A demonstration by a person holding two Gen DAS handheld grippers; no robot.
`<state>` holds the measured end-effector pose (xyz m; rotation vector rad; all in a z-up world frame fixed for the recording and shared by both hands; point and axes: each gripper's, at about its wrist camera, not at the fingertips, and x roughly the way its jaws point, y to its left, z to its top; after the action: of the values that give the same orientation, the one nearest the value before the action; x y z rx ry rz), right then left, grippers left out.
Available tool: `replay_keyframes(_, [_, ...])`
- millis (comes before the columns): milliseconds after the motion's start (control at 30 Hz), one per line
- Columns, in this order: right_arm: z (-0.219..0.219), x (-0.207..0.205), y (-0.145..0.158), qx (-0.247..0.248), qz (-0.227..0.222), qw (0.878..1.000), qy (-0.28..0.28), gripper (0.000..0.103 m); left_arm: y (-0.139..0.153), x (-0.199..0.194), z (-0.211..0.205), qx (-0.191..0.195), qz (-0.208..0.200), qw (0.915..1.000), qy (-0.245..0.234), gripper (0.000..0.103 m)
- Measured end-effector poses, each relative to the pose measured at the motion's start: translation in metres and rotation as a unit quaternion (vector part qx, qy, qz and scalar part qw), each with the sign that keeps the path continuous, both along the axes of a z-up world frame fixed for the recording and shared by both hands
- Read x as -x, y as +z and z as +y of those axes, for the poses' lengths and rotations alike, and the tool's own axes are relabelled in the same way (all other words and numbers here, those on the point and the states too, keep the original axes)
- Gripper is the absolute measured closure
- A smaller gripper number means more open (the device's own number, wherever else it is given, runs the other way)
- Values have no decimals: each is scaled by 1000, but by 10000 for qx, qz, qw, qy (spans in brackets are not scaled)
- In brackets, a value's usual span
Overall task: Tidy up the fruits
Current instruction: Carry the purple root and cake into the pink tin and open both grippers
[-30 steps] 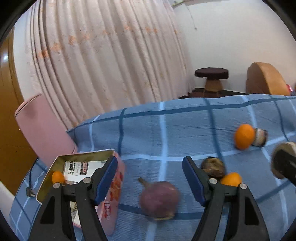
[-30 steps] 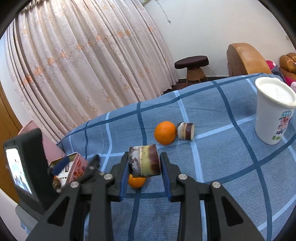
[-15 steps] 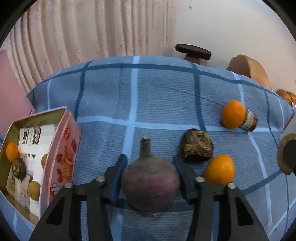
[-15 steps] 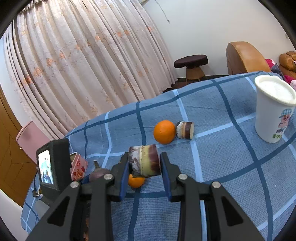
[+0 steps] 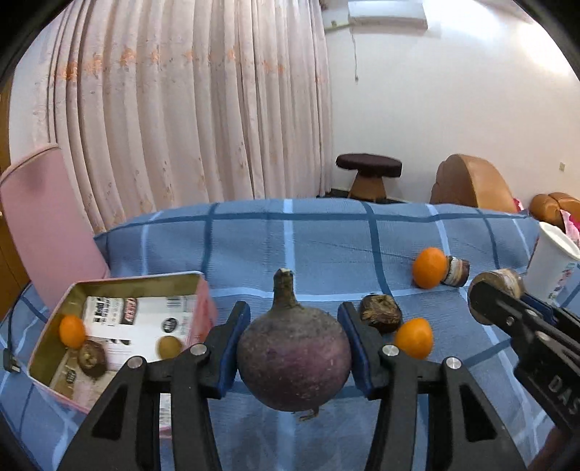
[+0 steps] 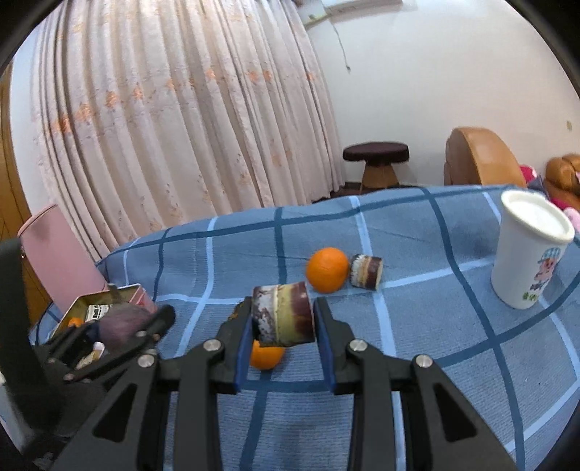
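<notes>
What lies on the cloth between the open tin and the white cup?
Left wrist view: between tin and cup lie a dark shrivelled fruit, two oranges and a cut cane piece.

Pale pink pleated curtain [image 5: 188,108] with faint orange flower print fills the left and centre, hanging floor-length. Right of the curtain: plain white wall [image 5: 453,108], thin cord hanging down it, air conditioner [image 5: 387,14] at top just right of the curtain edge. Round dark-topped stool [image 5: 368,174] on a wooden base stands just right of the curtain foot, on dark floor. Further right of the stool, tan leather armchair back [image 5: 471,184]; beyond it more tan cushions [image 5: 551,210] with something pink. Left of the curtain, pink chair back [image 5: 43,224] and a strip of brown wooden door [image 6: 14,188]. Even, soft daylight.
</notes>
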<state>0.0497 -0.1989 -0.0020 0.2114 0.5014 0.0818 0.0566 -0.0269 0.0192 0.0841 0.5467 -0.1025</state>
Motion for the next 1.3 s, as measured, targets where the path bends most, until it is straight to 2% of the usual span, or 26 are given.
replay_keyframes(100, [14,2,3,48,-50,10000,52,69,-2,9,15,-160,-151,9997,74,51])
replay_keyframes(267, [51,-7,3,-103,92,9992,386,69,2,8,54,-13,-207,9994,282,51])
replay_keyframes(400, [89,-18,5,-242,146,9970,714,69,4,8,85,-61,-298,9981,531,51])
replay_keyframes(567, [144,-35,8,-242,135,9940,1061,69,1,-4,132,-20,-194,9946,1024,51])
replay_keyframes(733, [178,-55,2,-293,290,9906,1302,69,-5,-14,161,-61,-94,9899,1415,51])
replay_keyframes(933, [193,-71,-9,-416,533,9852,1577,69,-15,-22,175,-113,190,9848,1723,51])
replay_keyframes(1167, [193,-75,-18,-674,702,9783,1830,66,-21,-25,175,-242,353,9822,1832,50])
replay_keyframes(1300, [189,-68,-15,-742,574,9790,1810,53,-21,-24,177,-210,374,9808,1903,50])
